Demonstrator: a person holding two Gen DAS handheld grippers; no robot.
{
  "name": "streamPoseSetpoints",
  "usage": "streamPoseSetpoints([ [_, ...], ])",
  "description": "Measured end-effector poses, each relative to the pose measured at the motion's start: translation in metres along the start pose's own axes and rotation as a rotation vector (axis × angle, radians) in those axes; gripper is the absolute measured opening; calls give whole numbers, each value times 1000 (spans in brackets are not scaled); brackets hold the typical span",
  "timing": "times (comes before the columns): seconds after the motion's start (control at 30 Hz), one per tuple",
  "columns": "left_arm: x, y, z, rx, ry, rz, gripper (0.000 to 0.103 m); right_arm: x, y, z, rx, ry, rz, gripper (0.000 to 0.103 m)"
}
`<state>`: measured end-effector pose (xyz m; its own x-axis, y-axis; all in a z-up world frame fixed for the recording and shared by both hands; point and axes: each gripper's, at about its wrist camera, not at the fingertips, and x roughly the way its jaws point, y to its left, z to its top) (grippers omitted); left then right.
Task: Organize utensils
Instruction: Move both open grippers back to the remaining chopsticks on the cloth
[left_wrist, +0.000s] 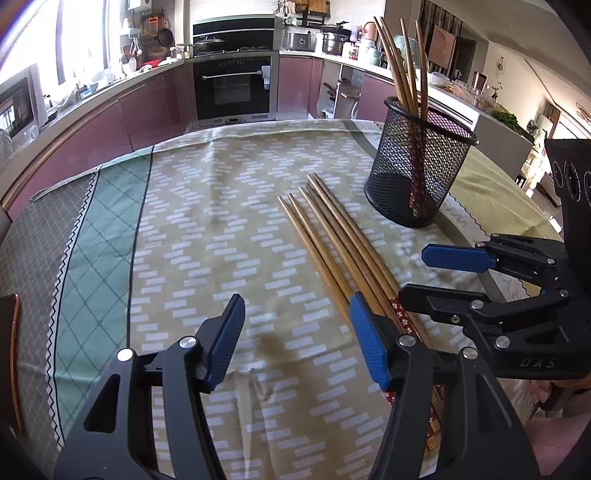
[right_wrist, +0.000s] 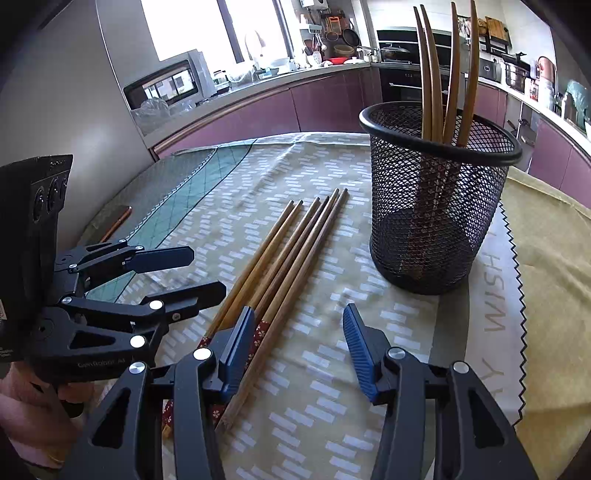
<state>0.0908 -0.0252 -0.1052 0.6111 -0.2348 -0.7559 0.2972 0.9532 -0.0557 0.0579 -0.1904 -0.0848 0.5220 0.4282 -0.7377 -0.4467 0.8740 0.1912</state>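
A patterned tablecloth (left_wrist: 221, 229), woven fabric in tan with pale dashes and a green diamond-check band, covers the table. On it stands a round black wire-mesh holder (right_wrist: 439, 195) with a smooth rolled rim, upright, with four slim wooden chopsticks (right_wrist: 448, 74) leaning inside. Just beside the holder, not touching it, a loose bundle of wooden chopsticks (left_wrist: 332, 236) lies flat, side by side; some thick ends carry a red floral wrap. The left gripper (left_wrist: 295, 317), black with ribbed blue pads, hangs with its jaws apart and nothing between them; its right pad sits over the bundle's thick ends. The right gripper (right_wrist: 299, 325) is likewise parted and empty.
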Motion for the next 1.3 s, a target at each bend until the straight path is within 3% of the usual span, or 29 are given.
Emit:
streamPoseSetpoints([
  [0.87, 7, -4, 2, 22, 34, -13, 61, 7, 1, 1, -30, 28, -68, 47],
  [1.1, 9, -4, 3, 25, 49, 2, 45, 7, 0, 3, -33, 31, -84, 45],
  [1.3, 13, 1, 8, 17, 53, 2, 42, 13, 2, 7, -48, 39, -97, 41],
])
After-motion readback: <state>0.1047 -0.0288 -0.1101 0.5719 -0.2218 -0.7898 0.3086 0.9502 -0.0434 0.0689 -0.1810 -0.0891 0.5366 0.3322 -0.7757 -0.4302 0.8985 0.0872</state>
